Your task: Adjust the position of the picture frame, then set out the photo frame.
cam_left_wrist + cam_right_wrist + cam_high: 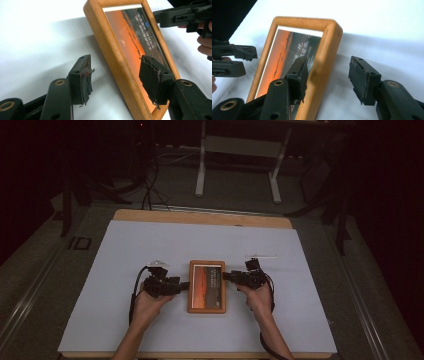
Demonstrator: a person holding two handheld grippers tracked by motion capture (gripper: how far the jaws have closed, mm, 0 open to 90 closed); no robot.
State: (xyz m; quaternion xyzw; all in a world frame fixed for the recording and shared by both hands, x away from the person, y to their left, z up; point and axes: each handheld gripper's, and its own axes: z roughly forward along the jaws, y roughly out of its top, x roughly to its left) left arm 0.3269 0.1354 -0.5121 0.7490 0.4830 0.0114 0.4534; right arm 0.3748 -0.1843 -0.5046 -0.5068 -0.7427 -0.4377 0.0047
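From the high view, the wooden picture frame point(206, 286) lies flat near the middle of the white surface point(125, 250), my left claw point(184, 285) at its 9 o'clock side and my right claw point(226, 276) at its 3 o'clock side. My gripper views show more: both claws are wide, each straddling one frame rail without clamping it.

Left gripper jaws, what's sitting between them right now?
The left gripper has the long wooden edge of the picture frame between its open jaws, with white table cover showing beside it, in the left gripper view.
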